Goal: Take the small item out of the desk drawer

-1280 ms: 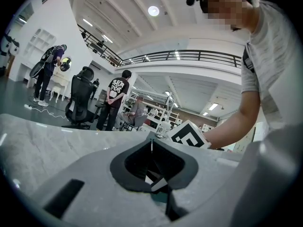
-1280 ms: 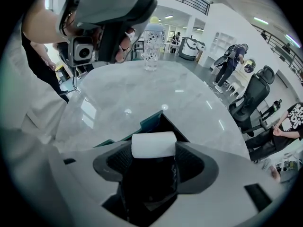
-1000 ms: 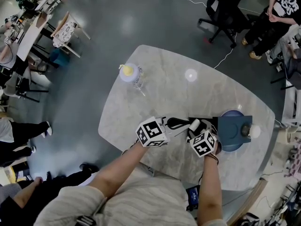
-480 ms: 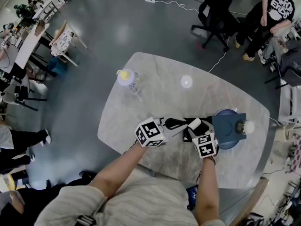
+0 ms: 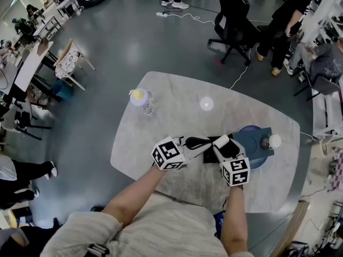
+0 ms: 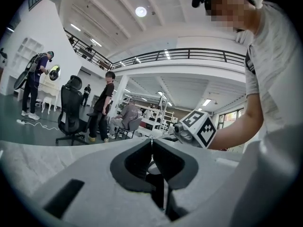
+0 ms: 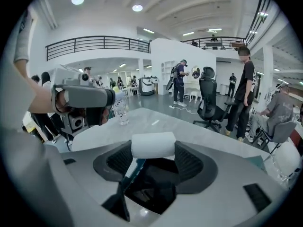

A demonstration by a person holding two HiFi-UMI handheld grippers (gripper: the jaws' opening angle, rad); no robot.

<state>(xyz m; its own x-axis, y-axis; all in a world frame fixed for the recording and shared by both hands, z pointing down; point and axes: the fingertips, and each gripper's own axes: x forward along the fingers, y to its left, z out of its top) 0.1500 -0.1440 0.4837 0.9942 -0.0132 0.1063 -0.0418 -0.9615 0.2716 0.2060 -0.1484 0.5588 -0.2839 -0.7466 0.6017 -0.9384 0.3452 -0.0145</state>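
One small white roll pinched between right gripper fingers; left gripper fingers together, empty.

A: What colours are seen?
B: The table is marbled pale grey. The small item is white, the drawer box blue. A yellow cap is worn by the bottle.

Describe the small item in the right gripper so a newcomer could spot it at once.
On the grey marble table, find the right gripper towards the person's side. Clamped crosswise between its jaws is a small white roll. Unlike the round white ball farther right, it is a stubby cylinder.
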